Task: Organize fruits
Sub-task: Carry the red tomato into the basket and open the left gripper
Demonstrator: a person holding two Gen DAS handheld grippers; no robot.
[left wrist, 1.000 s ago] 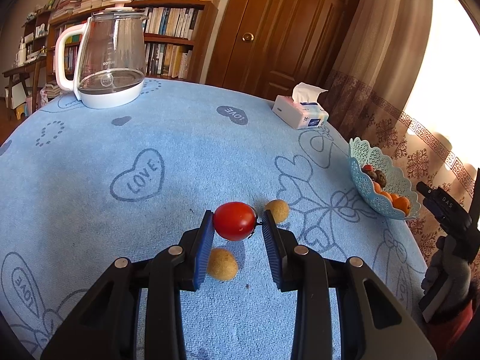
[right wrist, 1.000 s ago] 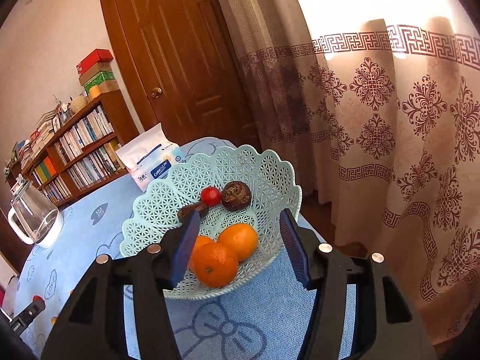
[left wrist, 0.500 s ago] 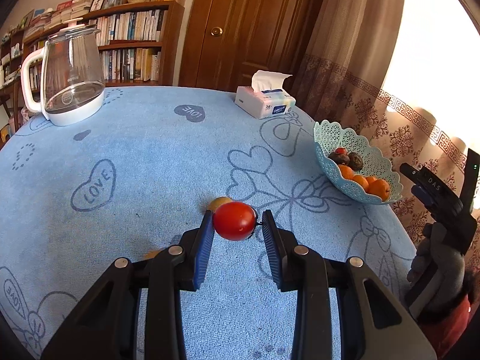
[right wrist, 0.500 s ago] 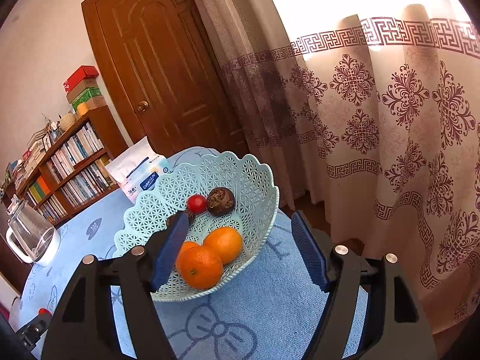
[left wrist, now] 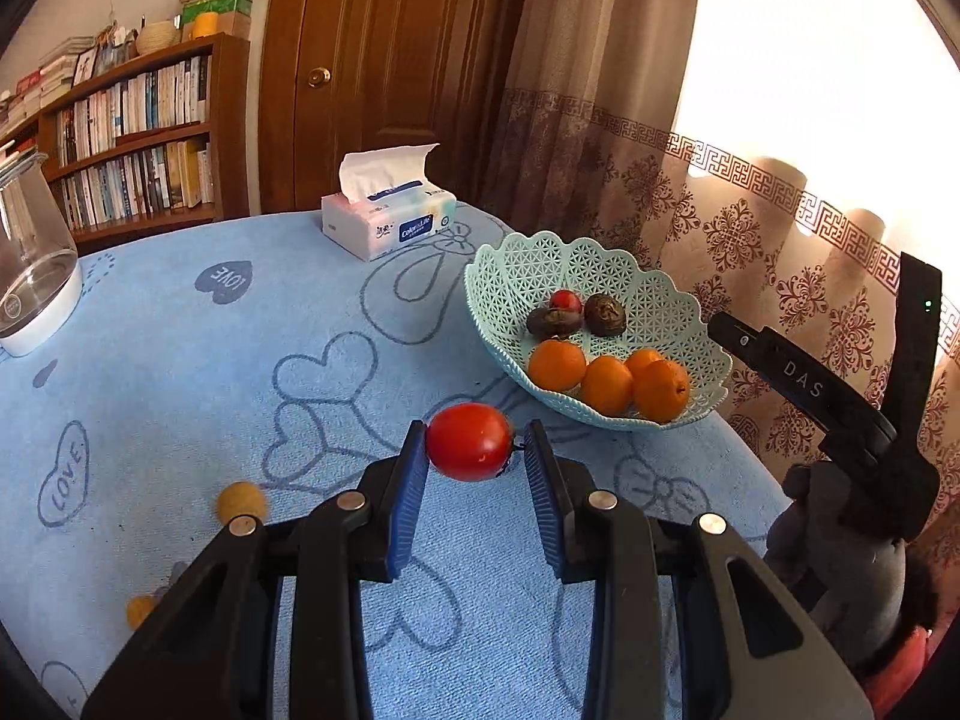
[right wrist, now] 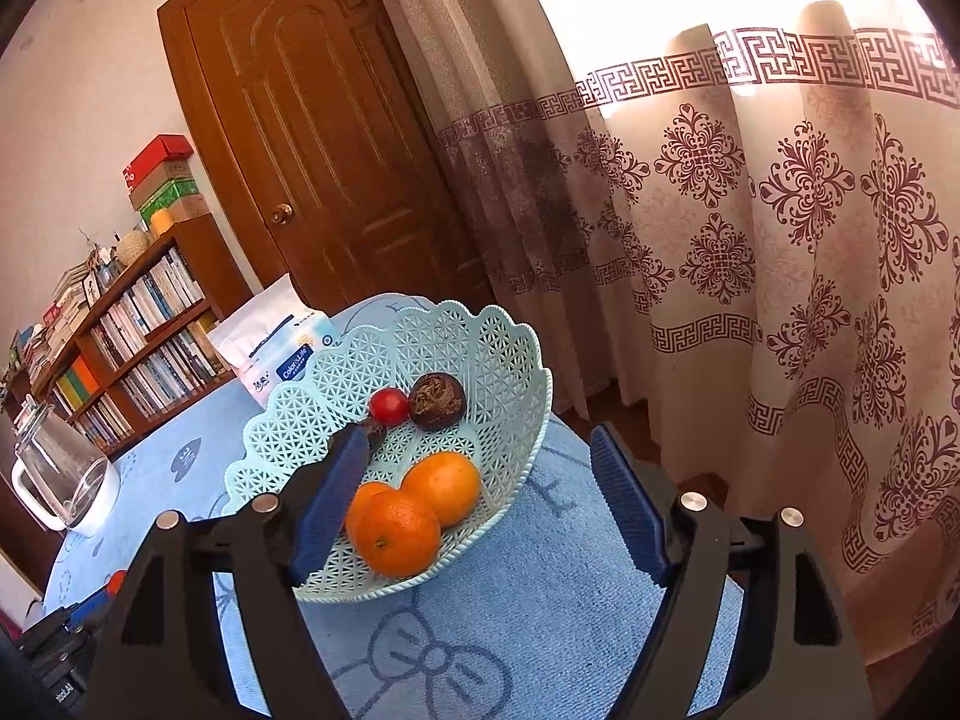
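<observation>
My left claw [left wrist: 474, 462] is clenched on the red tomato [left wrist: 469, 441] above the desk [left wrist: 180, 360], right claw [right wrist: 480, 498] just been opening, empty, before the basket [right wrist: 516, 360].

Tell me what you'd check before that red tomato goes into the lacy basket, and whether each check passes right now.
1. Grip: the left tool pinches the round red tomato between both blue pads. Ok.
2. Tomato clear of the blue tablecloth: it looks lifted, though the height is hard to judge. Cannot tell.
3. Room in the pale green lattice plastic basket: bare lattice shows behind the oranges and the dark brown fruits. Ok.
4. Path: open cloth lies between tomato and basket rim. Ok.
5. Right tool: jaws have just been opening, nothing is held, but it hovers at the basket's near rim. Not ok.
</observation>
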